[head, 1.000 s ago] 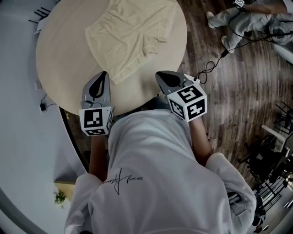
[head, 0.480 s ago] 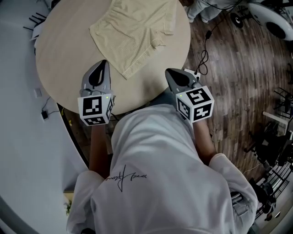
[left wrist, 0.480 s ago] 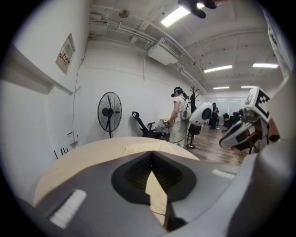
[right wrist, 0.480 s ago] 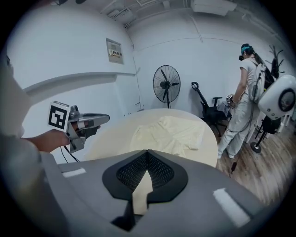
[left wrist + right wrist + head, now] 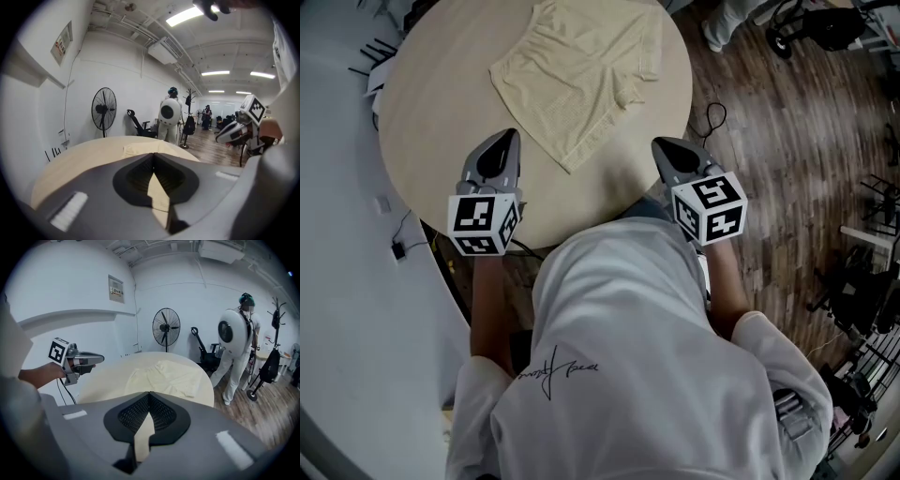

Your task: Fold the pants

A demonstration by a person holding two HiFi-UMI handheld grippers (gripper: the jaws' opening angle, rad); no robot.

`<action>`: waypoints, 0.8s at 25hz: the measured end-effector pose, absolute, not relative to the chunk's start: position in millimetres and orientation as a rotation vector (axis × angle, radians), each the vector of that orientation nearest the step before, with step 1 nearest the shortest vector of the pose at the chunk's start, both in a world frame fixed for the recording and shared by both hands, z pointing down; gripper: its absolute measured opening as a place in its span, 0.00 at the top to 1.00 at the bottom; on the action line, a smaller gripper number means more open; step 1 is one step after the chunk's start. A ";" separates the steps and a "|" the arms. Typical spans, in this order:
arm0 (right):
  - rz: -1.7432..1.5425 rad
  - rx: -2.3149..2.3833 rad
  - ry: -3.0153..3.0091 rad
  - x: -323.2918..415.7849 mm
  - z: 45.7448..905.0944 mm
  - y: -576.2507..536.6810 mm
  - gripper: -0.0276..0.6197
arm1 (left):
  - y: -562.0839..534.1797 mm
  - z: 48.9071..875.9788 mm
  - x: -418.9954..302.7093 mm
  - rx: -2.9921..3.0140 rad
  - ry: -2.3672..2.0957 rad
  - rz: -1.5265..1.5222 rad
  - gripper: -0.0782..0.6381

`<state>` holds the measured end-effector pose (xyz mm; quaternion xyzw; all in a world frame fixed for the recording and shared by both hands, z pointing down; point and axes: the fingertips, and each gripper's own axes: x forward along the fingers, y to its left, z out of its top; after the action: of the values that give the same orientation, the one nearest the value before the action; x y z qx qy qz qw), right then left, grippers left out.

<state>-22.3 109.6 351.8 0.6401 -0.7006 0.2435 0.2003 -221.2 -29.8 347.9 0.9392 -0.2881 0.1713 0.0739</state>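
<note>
head view: the cream pants (image 5: 581,80) lie flat on the far half of a round table (image 5: 431,122) with a pale, smooth wood-look top. they are short-legged, of soft, faintly ribbed cloth, with the waistband toward the near edge. the left gripper (image 5: 508,138) and right gripper (image 5: 662,145), both grey, tapered shells with marker cubes, hover over the near rim, apart from the cloth. a dark plank floor (image 5: 787,141) runs to the right, with a looped cable (image 5: 712,117) on it.

left gripper view: the ribbed black pads meet at their tips with nothing between them. beyond lie the table and the pants' edge. a standing fan (image 5: 103,108), a black chair (image 5: 137,125) and a person in white (image 5: 169,117) stand by the white wall.

right gripper view: the jaws are pressed together and empty. the pants lie ahead on the table, well clear of the tips. the left gripper shows at the left, and a coat stand (image 5: 273,352) stands on the right.
</note>
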 end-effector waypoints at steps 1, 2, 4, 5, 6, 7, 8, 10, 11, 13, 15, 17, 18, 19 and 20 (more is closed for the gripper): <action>0.675 1.789 -1.955 -21.5 351.2 107.2 0.96 | -35.5 345.7 -222.3 2.835 -0.865 0.528 0.82; 0.667 1.791 -1.952 -20.3 350.3 104.2 0.96 | -41.9 342.8 -222.7 2.849 -0.866 0.532 0.82; 0.655 1.793 -1.947 -18.0 349.4 97.2 0.96 | -55.3 336.4 -221.9 2.874 -0.865 0.526 0.82; 0.653 1.793 -1.945 -16.9 349.7 93.5 0.96 | -61.9 333.6 -220.5 2.889 -0.862 0.529 0.82; 0.654 1.794 -1.944 -15.4 349.8 90.2 0.96 | -68.2 331.1 -218.2 2.904 -0.855 0.537 0.82; 0.650 1.799 -1.942 -13.3 349.2 87.1 0.96 | -74.4 328.8 -215.2 2.917 -0.847 0.544 0.82; 0.639 1.808 -1.941 -11.1 347.3 84.0 0.96 | -80.6 326.6 -211.9 2.922 -0.839 0.545 0.82; 0.588 1.821 -1.944 -8.0 341.2 77.3 0.96 | -92.1 321.9 -206.5 2.906 -0.822 0.520 0.82; 0.563 1.818 -1.949 -7.5 338.9 73.9 0.96 | -96.9 319.4 -204.6 2.892 -0.813 0.501 0.82; 0.542 1.804 -1.950 -4.8 338.8 67.7 0.96 | -105.1 314.3 -200.3 2.879 -0.799 0.481 0.82; 0.546 1.795 -1.942 2.8 341.8 61.9 0.96 | -112.5 310.3 -194.2 2.892 -0.794 0.494 0.82; 0.539 1.802 -1.934 12.3 342.0 56.1 0.96 | -119.7 309.2 -188.0 2.910 -0.787 0.528 0.82; 0.528 1.809 -1.934 16.6 340.4 53.1 0.96 | -123.2 310.2 -185.5 2.917 -0.782 0.550 0.82; 0.515 1.816 -1.936 20.1 338.5 50.0 0.96 | -126.9 311.9 -183.4 2.921 -0.777 0.574 0.82; 0.505 1.818 -1.940 22.8 337.3 46.7 0.96 | -130.9 314.3 -181.6 2.922 -0.772 0.594 0.82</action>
<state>22.8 46.7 337.3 0.6560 -0.7000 0.1822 0.2156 -181.6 -130.9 314.3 0.9483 -0.2504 0.1927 0.0310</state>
